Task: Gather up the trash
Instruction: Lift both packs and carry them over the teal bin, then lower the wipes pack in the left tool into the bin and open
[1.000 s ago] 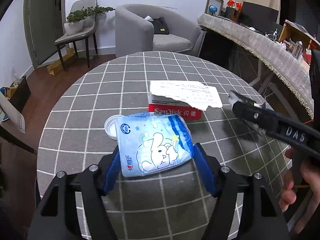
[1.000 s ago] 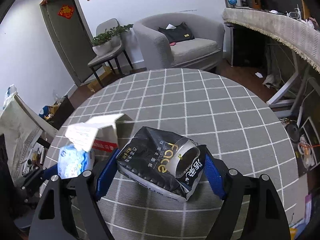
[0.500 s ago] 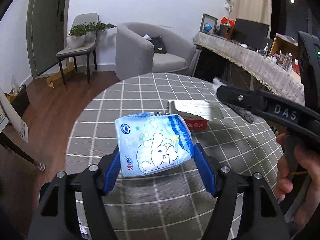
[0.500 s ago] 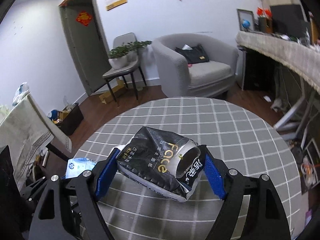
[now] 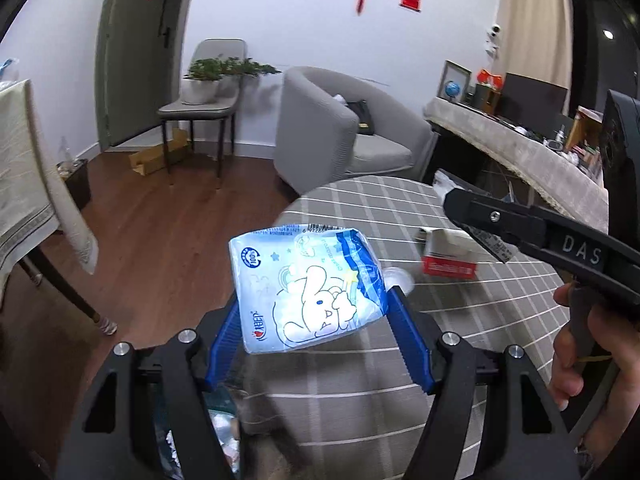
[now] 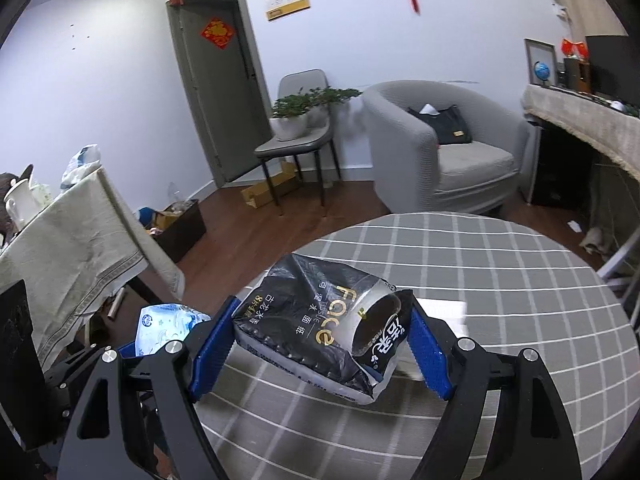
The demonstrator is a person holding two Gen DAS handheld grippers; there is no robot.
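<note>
A: Okay, near stuff first. Left gripper (image 5: pixel 310 312) — jaws clamped on the blue wipes pack (image 5: pixel 306 286), lifted, hanging past the table (image 5: pixel 400 360) edge.

B: Right gripper (image 6: pixel 316 344)?

A: Jaws pressed on both ends of the black tissue bag (image 6: pixel 320 328), off the tabletop too. Both packs in the air, side by side; the blue pack shows at lower left in the right view.

B: Bin?

A: Something below the left gripper, lower frame, looks like a trash bin (image 5: pixel 208 428) with crumpled bits in it. Blurry, can't confirm.

B: So progress?

A: My read: two pieces picked up, neither dropped yet. Release over the bin is the next step, if that is the bin.

B: What's left on the table?

A: Farther back, a red and white box (image 5: pixel 450 256) with torn paper on top, and a small white lid (image 5: pixel 398 280) just past the blue pack. Both untouched on the checked cloth. Probably the next round.

B: Background?

A: Grey armchair (image 6: pixel 440 140), chair with a plant (image 6: pixel 304 120), a door behind. Not task items.

B: A hand?

A: The person's hand (image 5: pixel 588 352) on the right gripper's handle, right edge of the left view.
</note>
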